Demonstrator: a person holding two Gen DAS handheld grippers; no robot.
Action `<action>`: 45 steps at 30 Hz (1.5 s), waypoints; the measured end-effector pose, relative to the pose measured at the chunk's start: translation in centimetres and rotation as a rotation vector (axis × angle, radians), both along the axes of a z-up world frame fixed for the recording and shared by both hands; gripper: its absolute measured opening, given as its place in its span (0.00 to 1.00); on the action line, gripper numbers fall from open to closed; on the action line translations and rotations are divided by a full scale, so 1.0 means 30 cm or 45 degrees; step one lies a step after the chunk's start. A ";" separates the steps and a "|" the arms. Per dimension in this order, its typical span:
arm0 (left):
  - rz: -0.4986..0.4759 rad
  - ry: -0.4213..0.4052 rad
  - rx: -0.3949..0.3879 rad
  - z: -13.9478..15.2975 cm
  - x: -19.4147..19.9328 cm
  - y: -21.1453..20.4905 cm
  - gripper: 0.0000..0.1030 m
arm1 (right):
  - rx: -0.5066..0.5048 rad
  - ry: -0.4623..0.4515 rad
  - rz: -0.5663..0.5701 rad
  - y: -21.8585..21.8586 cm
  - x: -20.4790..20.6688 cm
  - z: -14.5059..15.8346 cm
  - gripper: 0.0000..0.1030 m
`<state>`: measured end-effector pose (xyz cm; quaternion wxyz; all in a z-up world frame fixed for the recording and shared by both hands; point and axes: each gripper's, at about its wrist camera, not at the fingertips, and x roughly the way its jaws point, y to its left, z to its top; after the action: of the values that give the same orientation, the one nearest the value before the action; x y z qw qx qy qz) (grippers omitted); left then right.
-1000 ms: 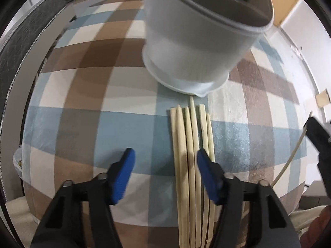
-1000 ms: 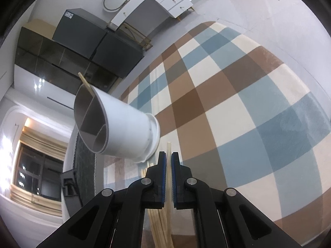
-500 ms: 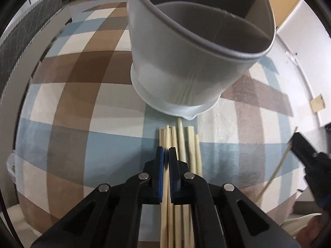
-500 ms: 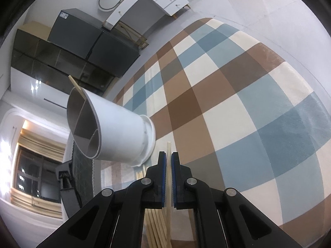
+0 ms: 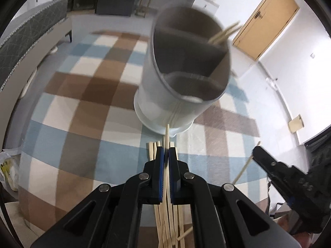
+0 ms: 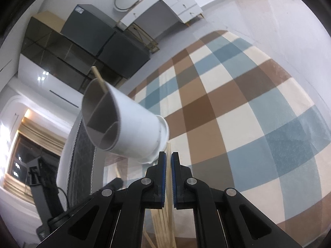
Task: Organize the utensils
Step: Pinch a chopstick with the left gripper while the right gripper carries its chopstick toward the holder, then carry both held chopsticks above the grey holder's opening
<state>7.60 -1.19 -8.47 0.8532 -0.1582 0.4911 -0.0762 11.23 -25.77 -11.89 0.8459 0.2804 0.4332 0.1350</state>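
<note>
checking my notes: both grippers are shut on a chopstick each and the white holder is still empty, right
Not quite: the white holder is not empty. The left wrist view shows chopstick tips sticking out above its far rim, and the right wrist view shows one too. The rest holds: the left gripper and the right gripper are each shut on a chopstick.

One white cylindrical plastic utensil holder point(image 5: 182, 95), divided into three compartments, is seen. Two thin pale wooden chopsticks point(image 5: 224, 33) are counted inside it. One is clamped in each of the two black grippers with blue pads point(image 5: 164, 157). Roughly six more point(image 5: 152, 149) are spread on the one checked tablecloth point(image 5: 82, 103); their exact number cannot be told.
</note>
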 end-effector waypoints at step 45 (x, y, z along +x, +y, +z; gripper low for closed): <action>-0.198 -0.378 0.091 0.377 -0.158 0.015 0.00 | -0.288 -0.432 0.054 0.144 -0.287 0.293 0.04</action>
<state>2.85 -0.75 2.83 0.9130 -0.0764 0.3729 -0.1471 2.63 -21.46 -3.10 0.9298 0.1479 0.3026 0.1485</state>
